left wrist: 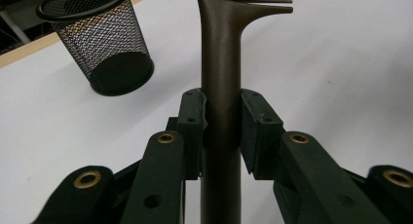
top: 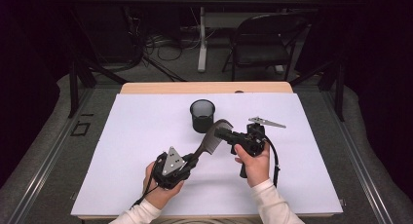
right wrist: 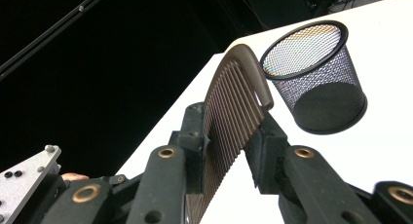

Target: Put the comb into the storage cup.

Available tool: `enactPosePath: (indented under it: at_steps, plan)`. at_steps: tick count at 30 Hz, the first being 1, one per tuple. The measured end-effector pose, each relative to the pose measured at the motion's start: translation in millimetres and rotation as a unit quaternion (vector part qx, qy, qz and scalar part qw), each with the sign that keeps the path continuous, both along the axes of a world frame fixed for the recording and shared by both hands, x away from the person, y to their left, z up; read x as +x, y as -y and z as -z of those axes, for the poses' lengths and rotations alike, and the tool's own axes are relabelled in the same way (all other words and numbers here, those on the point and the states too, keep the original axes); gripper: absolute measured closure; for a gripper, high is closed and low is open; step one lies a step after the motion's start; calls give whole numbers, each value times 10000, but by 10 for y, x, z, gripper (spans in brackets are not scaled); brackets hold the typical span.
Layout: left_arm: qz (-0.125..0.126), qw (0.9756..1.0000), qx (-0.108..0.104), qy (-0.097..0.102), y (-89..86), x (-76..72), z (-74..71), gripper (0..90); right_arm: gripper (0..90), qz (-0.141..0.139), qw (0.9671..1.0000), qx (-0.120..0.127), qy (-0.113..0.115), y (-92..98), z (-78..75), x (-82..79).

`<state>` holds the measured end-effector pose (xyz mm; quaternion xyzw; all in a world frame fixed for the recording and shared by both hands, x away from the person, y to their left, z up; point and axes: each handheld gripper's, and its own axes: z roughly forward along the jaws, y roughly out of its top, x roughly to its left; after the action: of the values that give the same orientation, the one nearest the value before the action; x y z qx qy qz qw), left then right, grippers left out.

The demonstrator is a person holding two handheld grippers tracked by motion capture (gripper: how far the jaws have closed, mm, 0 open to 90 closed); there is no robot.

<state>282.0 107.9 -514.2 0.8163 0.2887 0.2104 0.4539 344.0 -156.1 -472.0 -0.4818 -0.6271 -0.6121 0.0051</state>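
A dark brown comb (top: 209, 136) hangs in the air over the white sheet (top: 141, 131), held at both ends. My left gripper (top: 192, 159) is shut on its handle (left wrist: 221, 87), with both pads pressed against the sides. My right gripper (top: 220, 133) is closed over the toothed end (right wrist: 234, 102), and the pads touch the teeth on one side and the spine on the other. Just behind the comb stands an upright black mesh cup (top: 202, 115), which has nothing visible inside it in the right gripper view, where the mesh cup (right wrist: 316, 73) sits at the upper right.
The white sheet covers most of the wooden table (top: 204, 87). Beyond the table's far edge stand a black folding chair (top: 263, 41), a white table leg (top: 201, 39) and floor cables. Dark frame bars flank both sides.
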Motion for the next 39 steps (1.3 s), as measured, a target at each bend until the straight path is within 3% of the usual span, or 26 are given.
enactPosePath:
  at_steps: [25, 39]
  plan:
    - [24, 10000, -67, -44, 4, 10, 31, 725, 824, -90, 9990, 344, -262, 24, 40, 26]
    - [38, 9999, -108, -55, 0, 16, 39, 725, 869, -217, 9964, 705, -421, 50, 75, 49]
